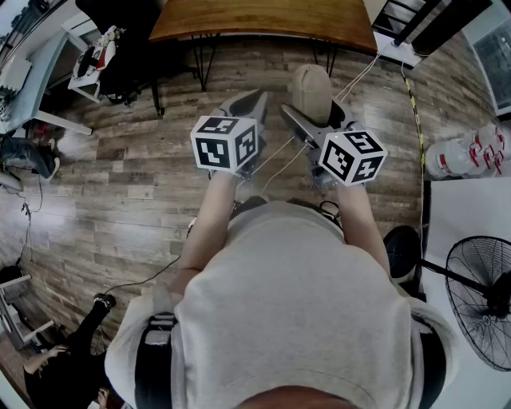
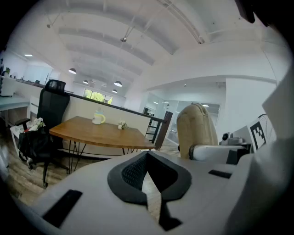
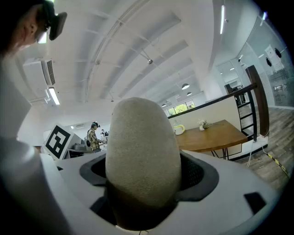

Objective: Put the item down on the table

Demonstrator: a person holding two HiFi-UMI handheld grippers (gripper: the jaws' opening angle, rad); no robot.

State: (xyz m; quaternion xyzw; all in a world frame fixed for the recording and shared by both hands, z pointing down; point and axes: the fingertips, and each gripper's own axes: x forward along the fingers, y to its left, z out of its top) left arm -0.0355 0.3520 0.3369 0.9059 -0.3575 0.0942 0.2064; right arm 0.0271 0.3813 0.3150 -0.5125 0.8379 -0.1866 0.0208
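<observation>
Ahead, the counter (image 1: 263,20) lies well beyond my right hand-held gripper (image 1: 321,118), whose jaws clamp the item (image 1: 311,89), its long axis pointing that way.

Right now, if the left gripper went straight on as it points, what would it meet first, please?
Probably the wooden table: the left gripper points over the floor towards its near edge. The beige item lies off that line; depth is unclear.

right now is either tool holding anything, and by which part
The right tool grips a beige, rough, egg-shaped object by its near end; the rest juts past the jaws. The left tool holds nothing.
</observation>
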